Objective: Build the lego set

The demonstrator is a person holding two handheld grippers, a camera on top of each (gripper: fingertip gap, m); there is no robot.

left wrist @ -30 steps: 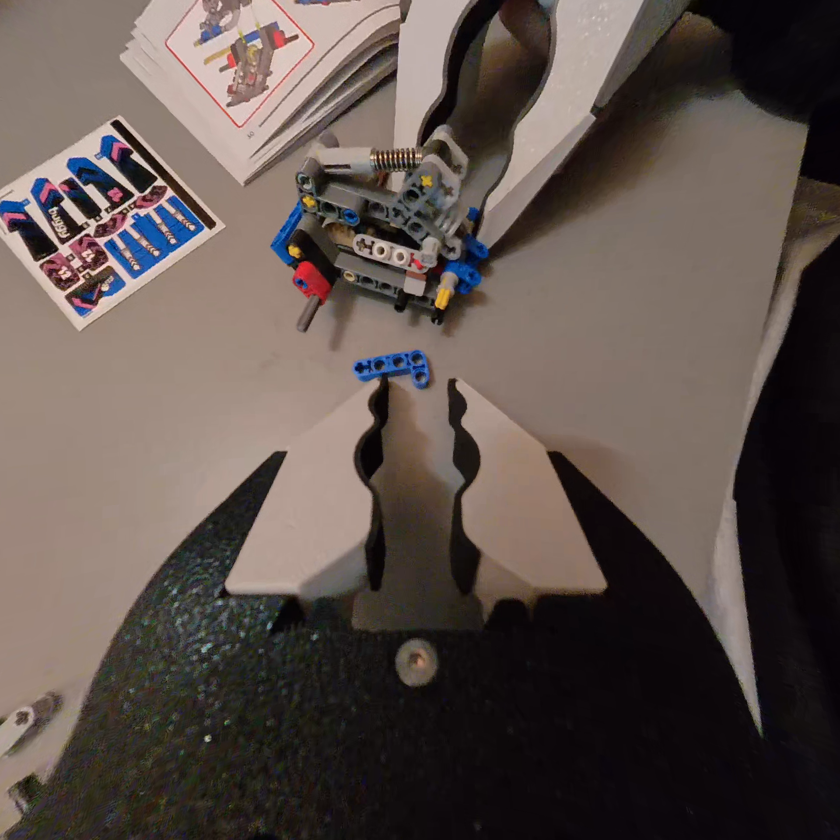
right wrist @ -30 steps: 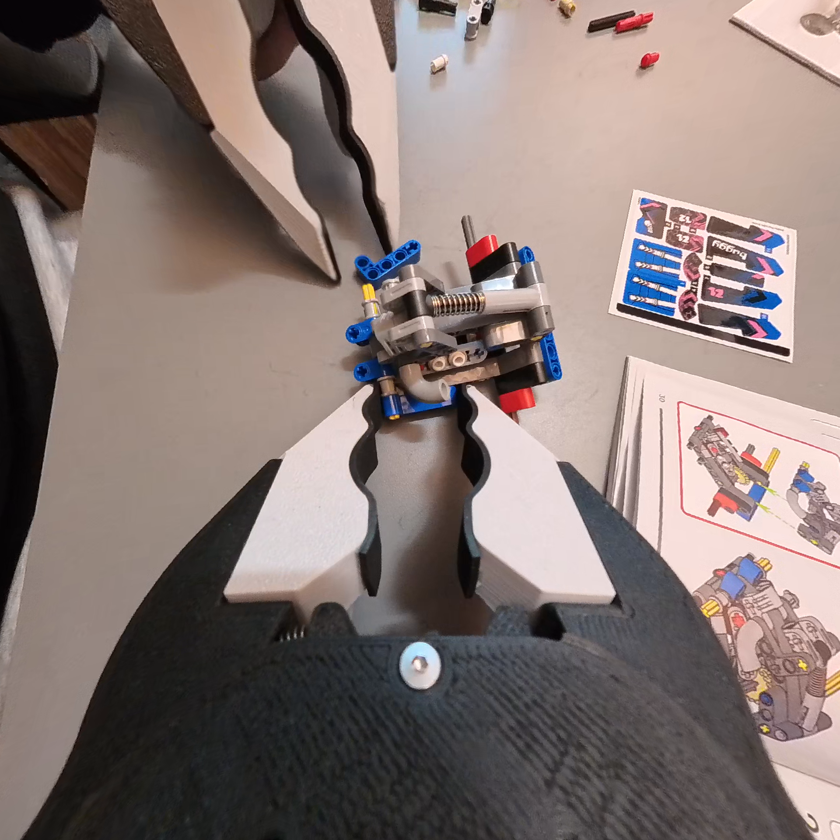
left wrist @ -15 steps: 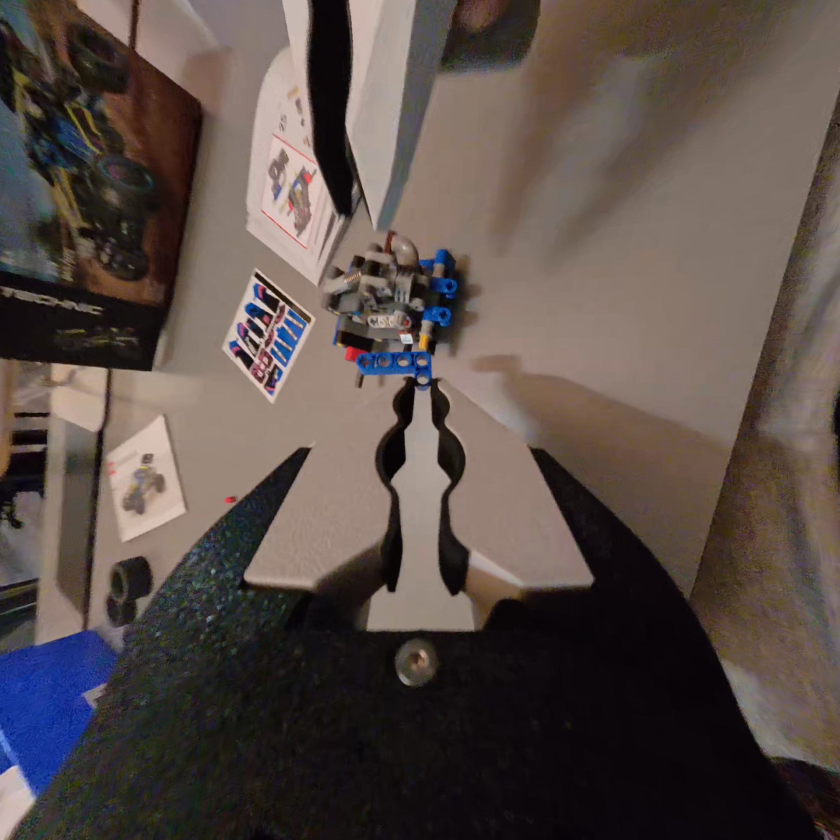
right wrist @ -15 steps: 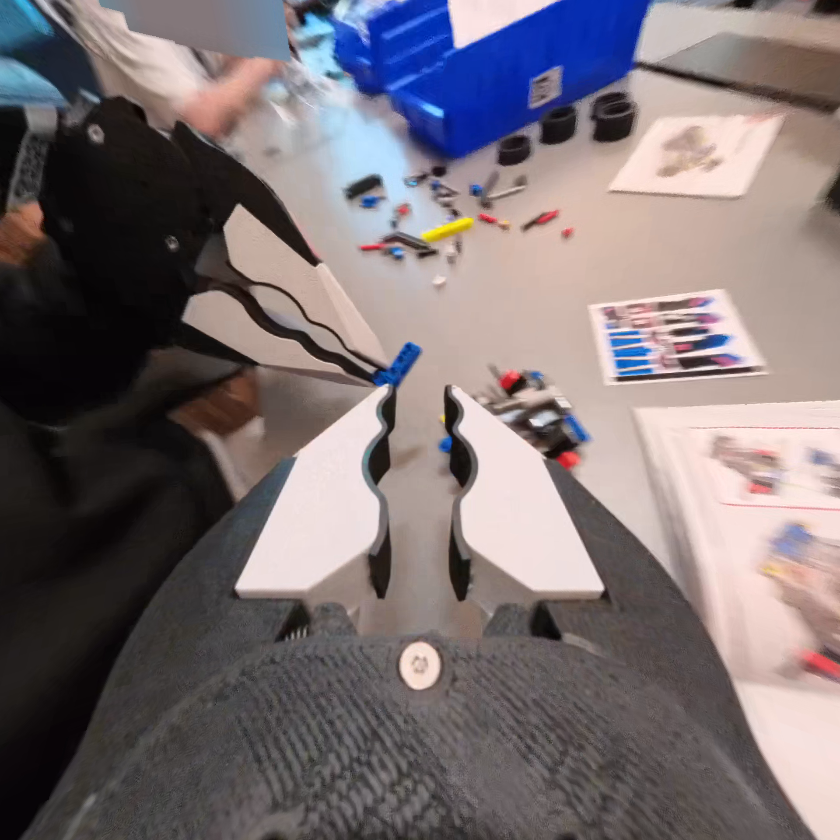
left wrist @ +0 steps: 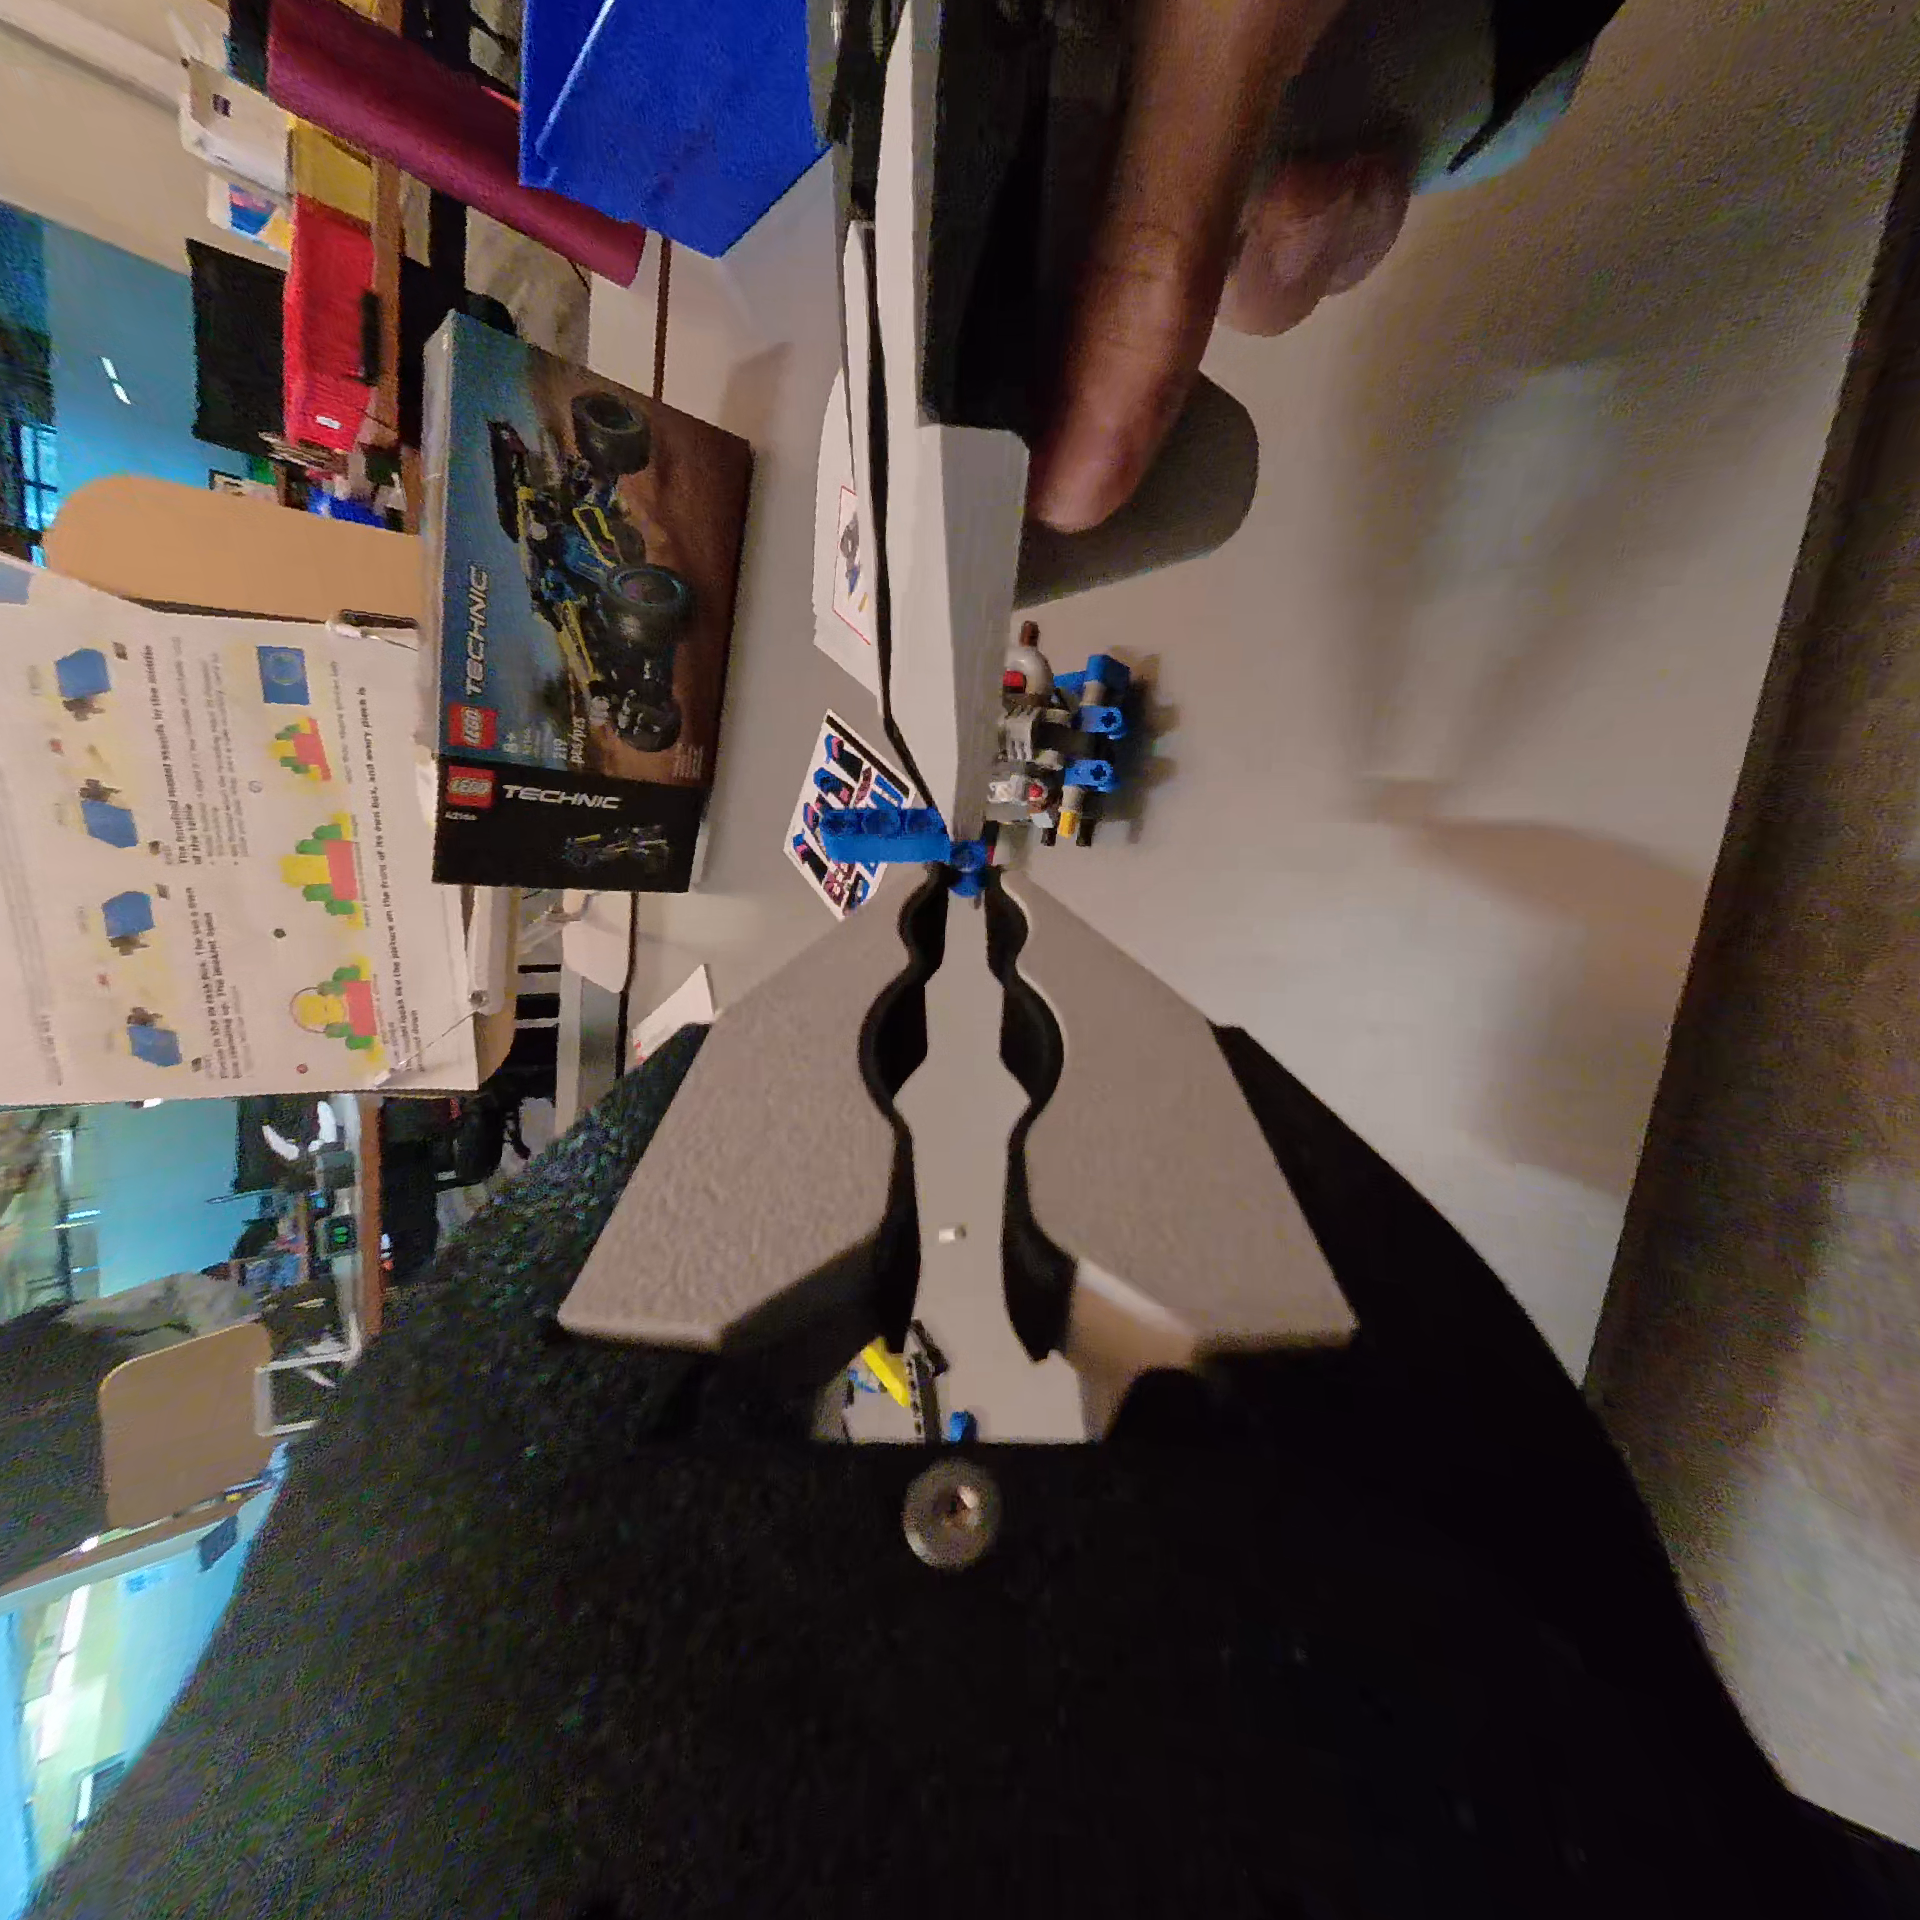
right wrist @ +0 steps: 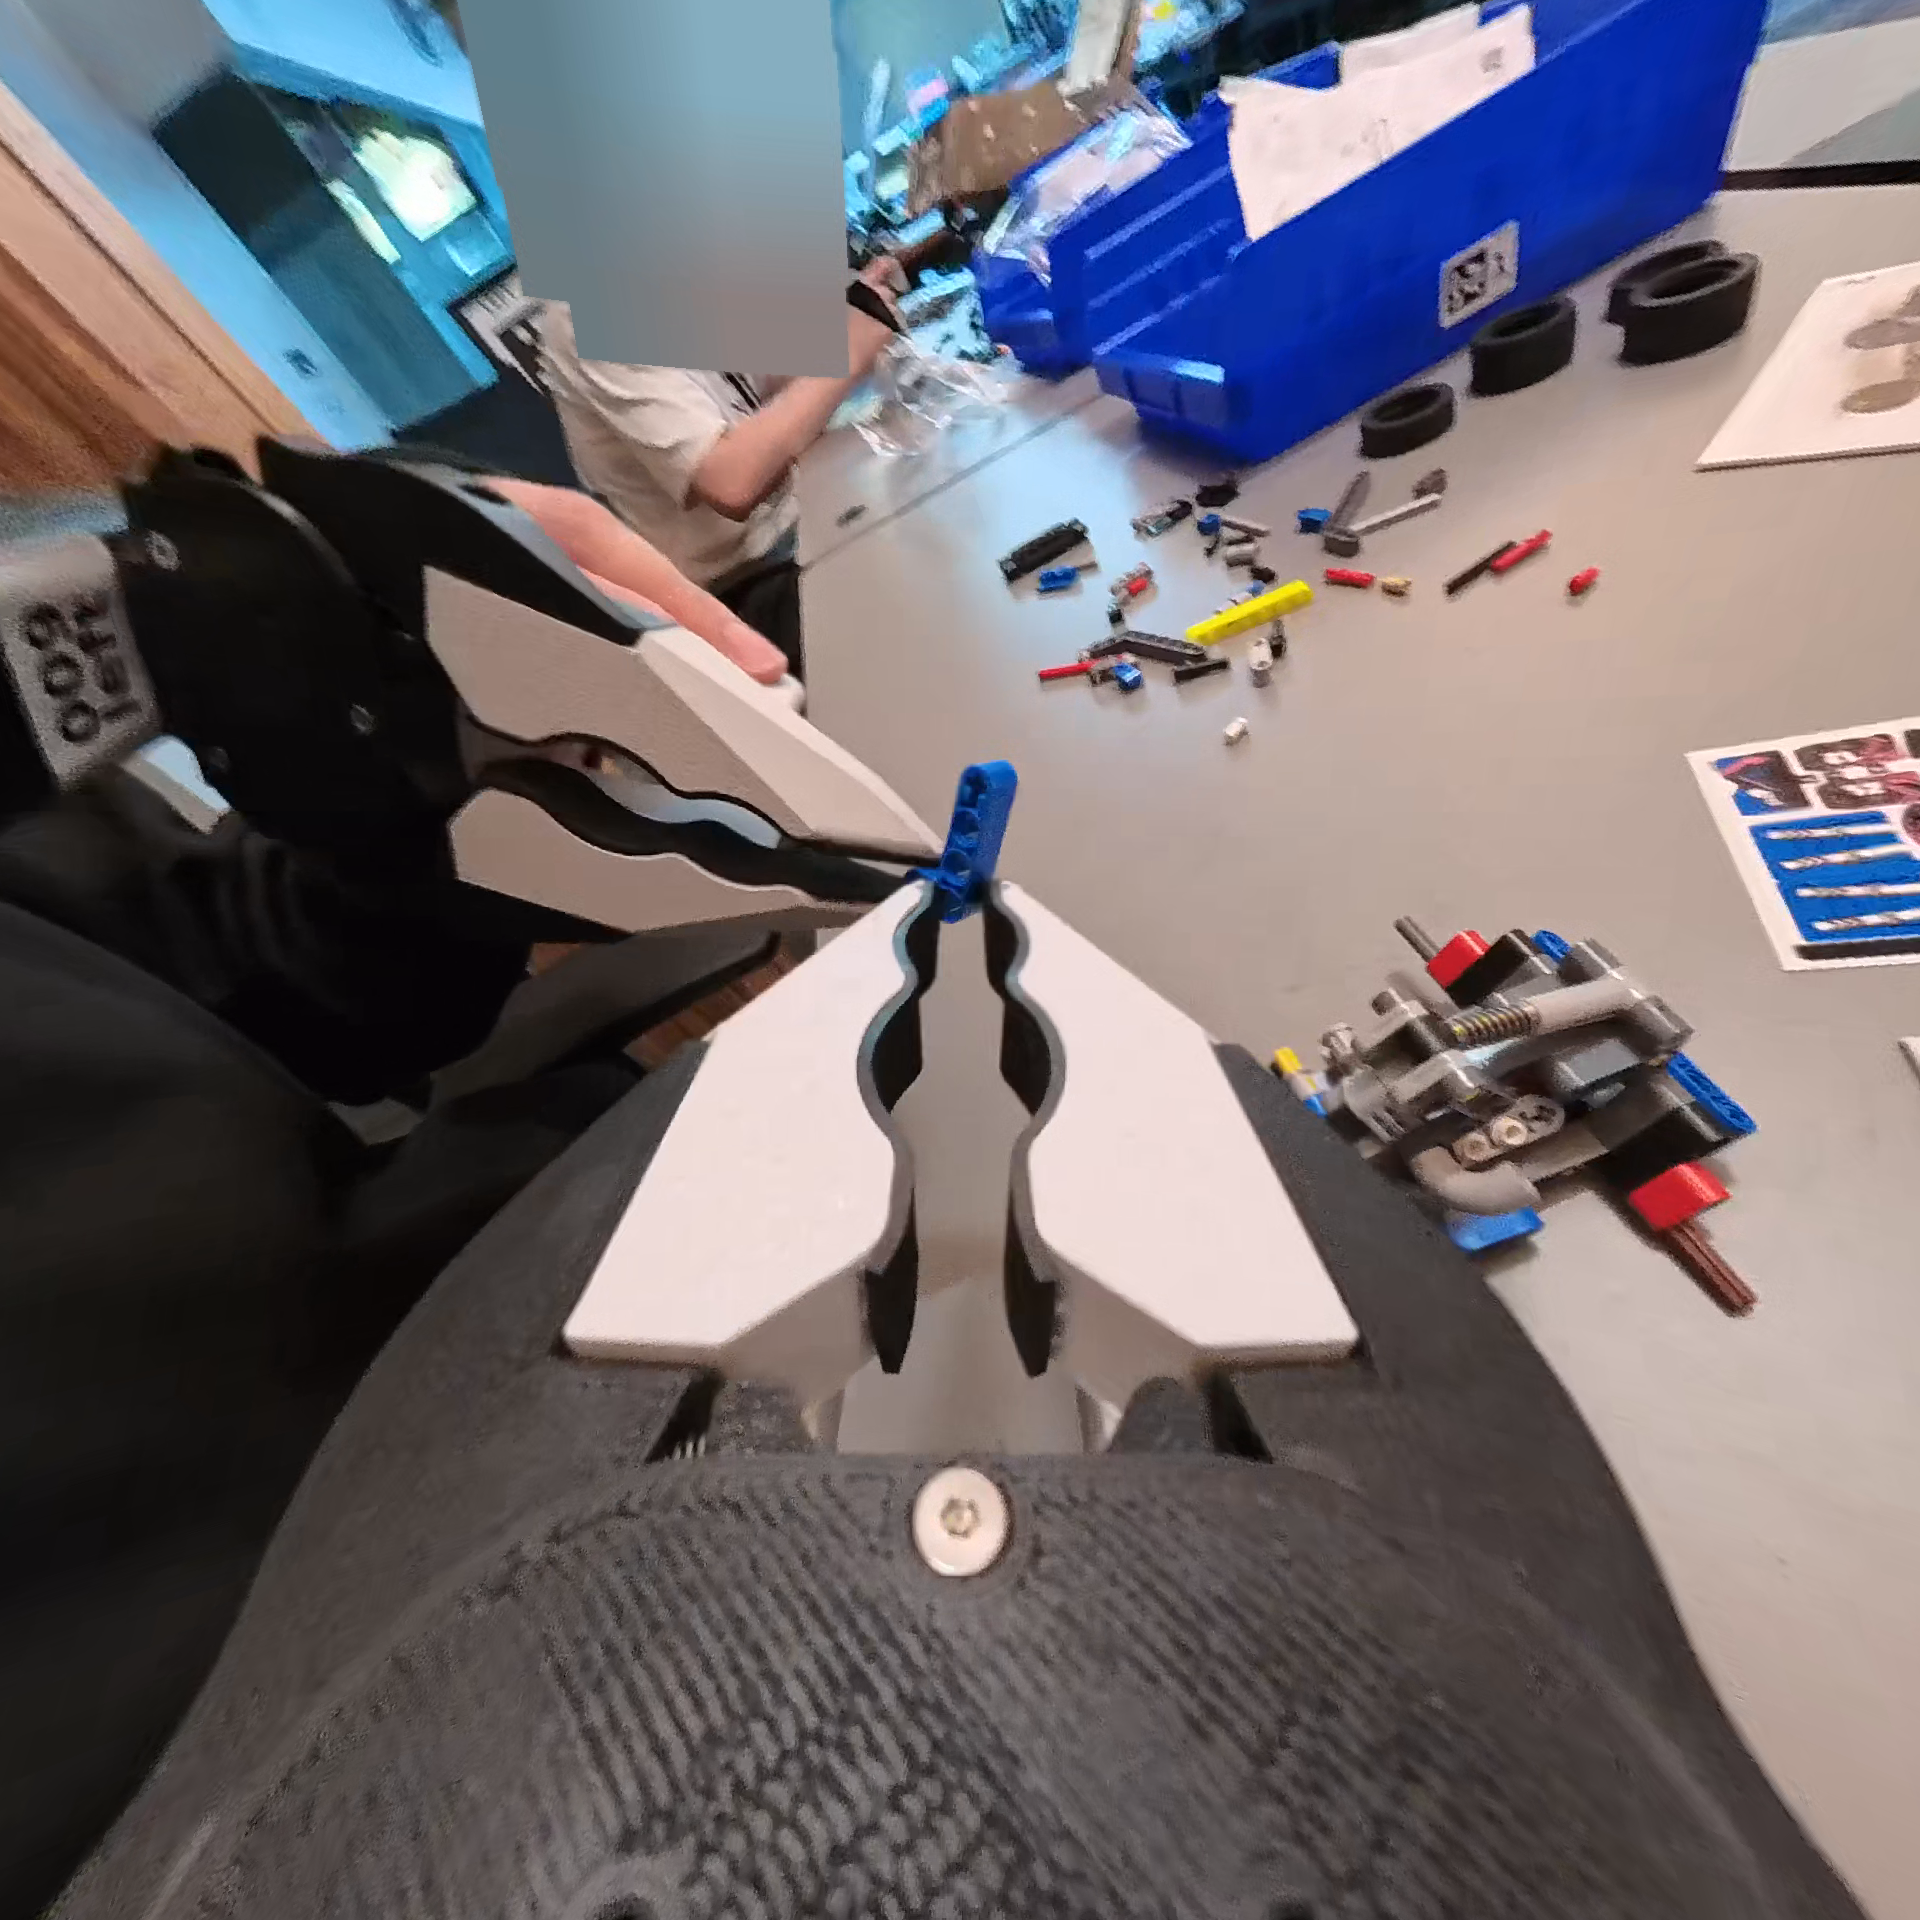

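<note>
Left gripper (left wrist: 961, 883) and right gripper (right wrist: 961, 902) both pinch 1 blue L-beam (right wrist: 974, 831); handover likely; next, reorient toward chassis (right wrist: 1507, 1091).

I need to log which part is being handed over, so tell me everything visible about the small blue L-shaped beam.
The blue L-shaped beam looks like glossy plastic: a thin bar with a row of round holes and a short foot at one end. It is lifted clear of the table, long arm pointing up. The left hand-held gripper pinches its corner, and the right hand-held gripper has its fingertips at the same end. It is apart from the grey model.
</note>
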